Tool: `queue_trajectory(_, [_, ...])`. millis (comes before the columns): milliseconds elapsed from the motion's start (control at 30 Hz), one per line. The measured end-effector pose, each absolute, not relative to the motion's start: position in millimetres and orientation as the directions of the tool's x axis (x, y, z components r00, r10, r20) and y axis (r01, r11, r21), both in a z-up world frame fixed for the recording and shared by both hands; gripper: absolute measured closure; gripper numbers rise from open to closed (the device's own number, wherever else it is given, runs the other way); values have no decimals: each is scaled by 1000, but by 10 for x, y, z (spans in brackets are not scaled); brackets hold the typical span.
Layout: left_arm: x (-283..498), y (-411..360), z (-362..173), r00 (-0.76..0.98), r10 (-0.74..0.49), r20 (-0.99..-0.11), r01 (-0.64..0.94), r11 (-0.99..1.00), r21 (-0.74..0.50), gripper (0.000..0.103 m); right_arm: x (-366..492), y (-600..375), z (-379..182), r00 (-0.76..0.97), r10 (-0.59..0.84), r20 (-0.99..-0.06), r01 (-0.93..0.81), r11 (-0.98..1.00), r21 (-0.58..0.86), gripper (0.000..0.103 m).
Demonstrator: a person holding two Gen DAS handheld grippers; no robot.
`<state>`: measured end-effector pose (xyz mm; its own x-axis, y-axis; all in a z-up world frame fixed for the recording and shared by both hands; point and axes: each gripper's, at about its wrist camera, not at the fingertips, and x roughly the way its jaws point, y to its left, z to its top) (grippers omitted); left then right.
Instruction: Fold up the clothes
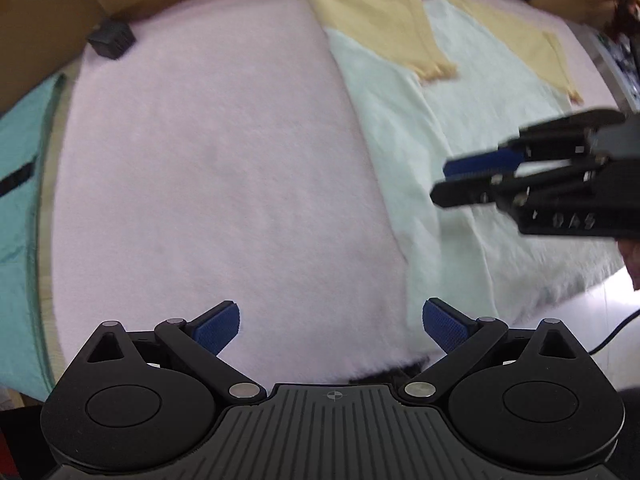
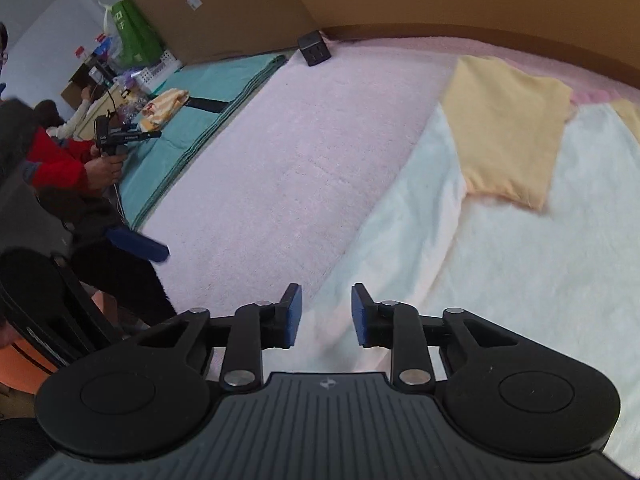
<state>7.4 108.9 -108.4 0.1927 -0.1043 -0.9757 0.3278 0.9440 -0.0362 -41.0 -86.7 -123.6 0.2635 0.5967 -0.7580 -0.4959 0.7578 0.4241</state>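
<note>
A fluffy pale pink blanket [image 1: 208, 152] is covering the work surface, with brown cardboard boxes [image 2: 224, 4] standing along its far edge. Nearest to me, the left gripper [image 1: 331, 326] is hanging over bare pink pile, its blue pads spread wide with nothing between them. The right gripper [image 2: 326, 314] is hovering just above the near edge of the garment [image 2: 500, 240], its pads standing a narrow gap apart and empty; from the left wrist camera it is reaching in from the right over the cloth, jaws nearly parallel, and I cannot tell whether it is touching the fabric.

The garment is lying flat toward the right side of the blanket. It is looking like a soft, fleecy top with a pale mint-white body and yellow sleeves [image 2: 508, 132]. One long side of the body is lying doubled over, making a raised straight edge running away from me, and one yellow sleeve is lying folded inward across the body; the other sleeve [image 1: 532, 48] is lying along the far side.

Farther off, a small black box [image 2: 315, 50] is sitting at the blanket's back corner, beside a teal mat [image 2: 192, 120]. Beyond that, another person in a red sleeve [image 2: 60, 164] is holding a similar gripper tool.
</note>
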Motion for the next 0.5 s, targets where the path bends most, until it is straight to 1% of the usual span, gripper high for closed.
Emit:
queue_trajectory(33, [191,1113,-1017,226,-92,-970,311,950,-18,0,-345,-813,-1295,265,585,-766,-499,763,411,87])
queue_trajectory(67, [303,1091,-997,246,-99,-964,302,953,-20,0,-304,-775,-1367,258,583,-770,-499,763,411,88])
queue_trajectory(133, [524,1032,-971,283,-118,-952,287,957,-34,0,-370,-702,-1479,205,588,-783,-517,744,424,89])
queue_trajectory(200, [709,926,-1004,287,-162,-944,296,952,-73,0,-522,-632,-1564,146,587,-796,-547,718,430,89])
queue_trajectory(333, [1013,603,-1158,261,-256,-931,347,925,-157,0,-1049,-570,-1544,55,591,-805,-644,637,424,89])
queue_trajectory(367, [1085,518,-1224,243,-274,-931,353,918,-178,0,-1167,-563,-1532,39,587,-809,-664,620,418,86])
queue_trajectory(400, [1146,446,-1274,224,-291,-930,360,912,-199,0,-1261,-563,-1517,24,583,-812,-676,608,416,86])
queue_trajectory(500, [1252,210,-1429,178,-328,-928,386,891,-241,0,-1243,-629,-1425,-25,603,-798,-646,599,473,87])
